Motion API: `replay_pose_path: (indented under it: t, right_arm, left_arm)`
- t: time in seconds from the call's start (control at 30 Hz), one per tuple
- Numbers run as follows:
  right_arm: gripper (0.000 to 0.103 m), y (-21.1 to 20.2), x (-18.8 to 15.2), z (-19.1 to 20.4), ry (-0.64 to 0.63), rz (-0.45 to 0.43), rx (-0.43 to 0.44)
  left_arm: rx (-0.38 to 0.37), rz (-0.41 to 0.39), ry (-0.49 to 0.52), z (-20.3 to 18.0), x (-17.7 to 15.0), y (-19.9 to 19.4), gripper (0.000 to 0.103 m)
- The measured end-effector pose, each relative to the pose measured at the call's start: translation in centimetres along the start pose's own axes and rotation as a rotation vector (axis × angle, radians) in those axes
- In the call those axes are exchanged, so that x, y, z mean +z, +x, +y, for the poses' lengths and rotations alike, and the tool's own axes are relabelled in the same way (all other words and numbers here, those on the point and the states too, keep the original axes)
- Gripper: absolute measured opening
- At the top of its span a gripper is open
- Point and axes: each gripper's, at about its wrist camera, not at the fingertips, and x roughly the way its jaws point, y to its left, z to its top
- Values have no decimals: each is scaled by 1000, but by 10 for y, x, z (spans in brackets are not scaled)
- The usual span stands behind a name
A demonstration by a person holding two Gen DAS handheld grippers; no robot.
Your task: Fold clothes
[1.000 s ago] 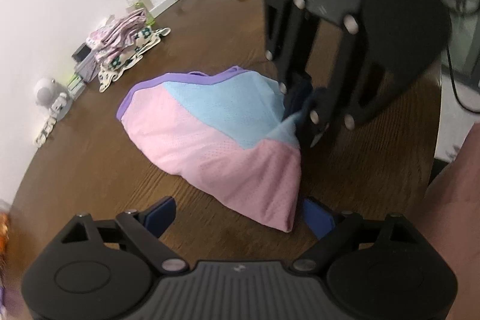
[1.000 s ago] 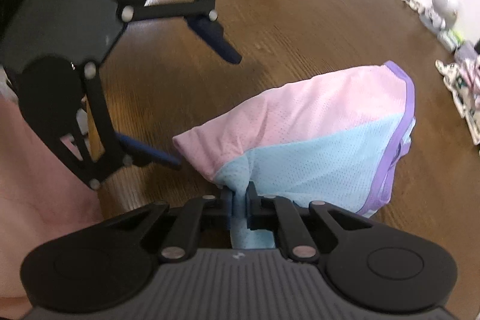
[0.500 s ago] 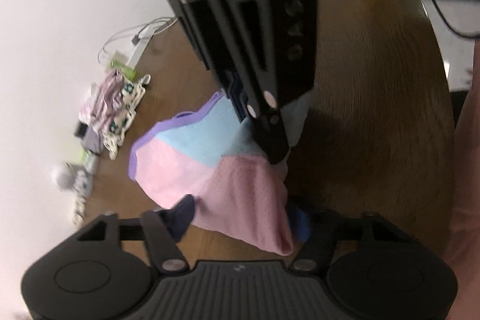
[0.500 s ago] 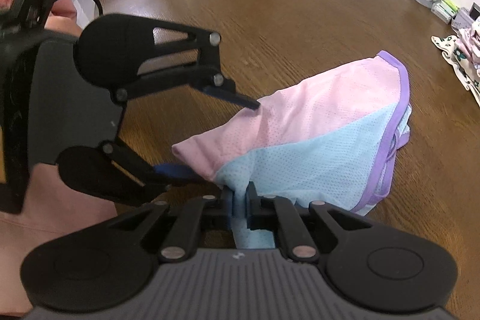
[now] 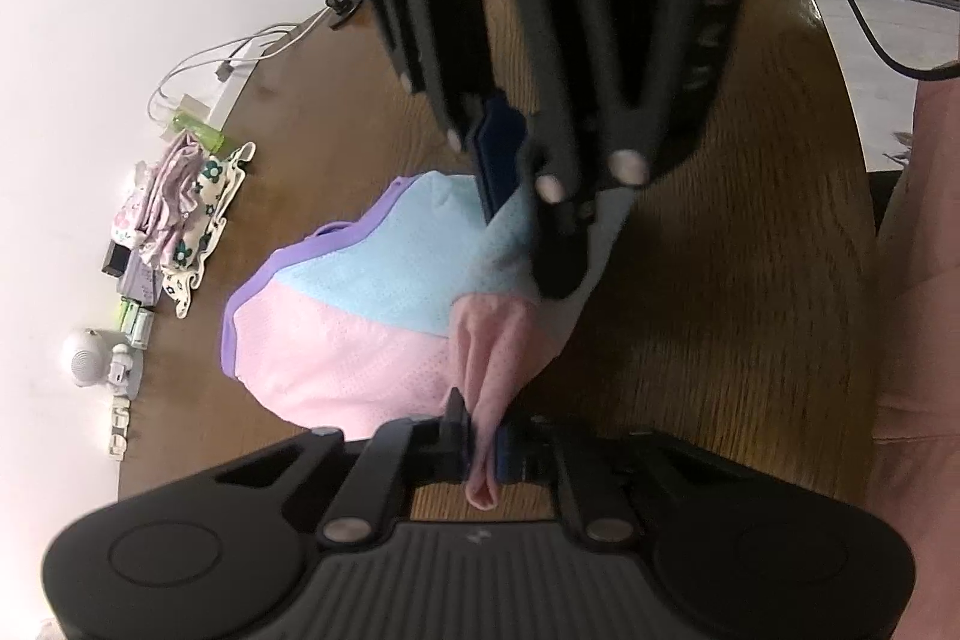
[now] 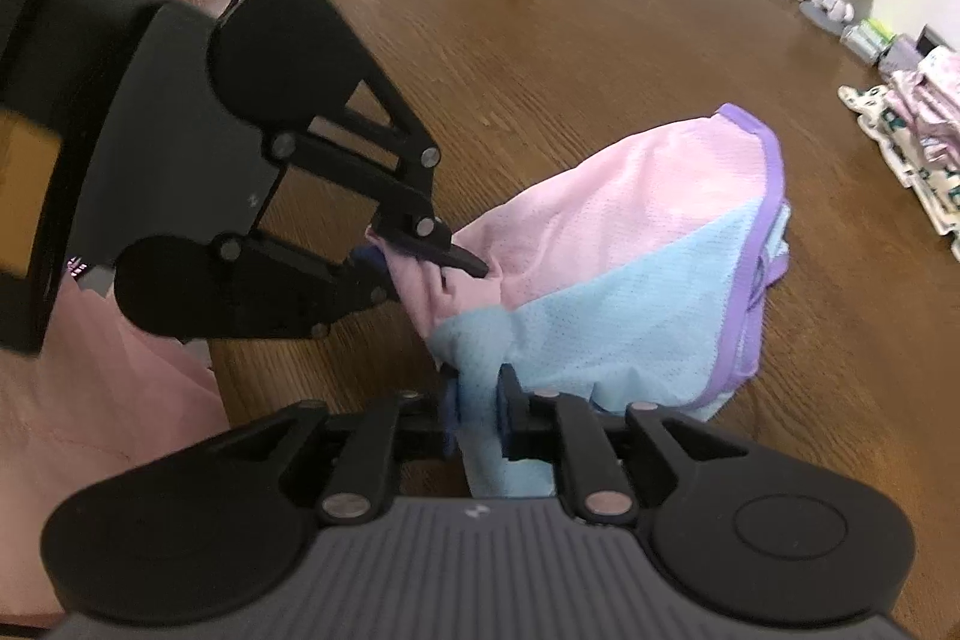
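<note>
My right gripper [image 6: 477, 415] has a fold of the blue mesh of the garment [image 6: 630, 280] between its pads; its jaws have just been opening a little, and whether they still press the cloth I can't quite tell. My left gripper [image 6: 420, 259] is pinched on the pink corner just beside it. The pink, blue and purple-trimmed garment lies bunched on the brown wooden table [image 6: 510, 40], well apart from the patterned clothes [image 6: 918, 142] near the wall.

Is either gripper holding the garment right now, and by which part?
Both. The left gripper has just closed on a pink fold of the garment. The right gripper, jaws just opened slightly, still has the blue corner between its pads.
</note>
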Motion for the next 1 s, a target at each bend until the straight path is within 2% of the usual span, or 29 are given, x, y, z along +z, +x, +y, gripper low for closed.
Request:
replay_pose_path:
  t: [0.07, 0.3, 0.5, 0.57, 0.83, 1.0]
  right_arm:
    - [27, -3, -6, 4, -11, -10, -34]
    - [29, -8, -30, 18, -59, -23, -98]
    - [48, -6, -39, 33, -149, -56, -160]
    - [59, -4, -41, 39, -193, -70, -192]
    - [61, 18, -42, 54, -289, -78, -247]
    - [71, 31, -43, 71, -379, -72, -325]
  left_arm:
    - [-16, -5, -14, 1, 0, -2, 6]
    - [-34, -36, -84, -9, -9, -12, 6]
    - [-47, -44, -122, -5, -14, -17, 6]
    - [-48, -48, -130, -3, -14, -19, 6]
    - [-79, -55, -161, 5, -13, -23, 6]
    - [-85, -58, -172, 10, -11, -26, 6]
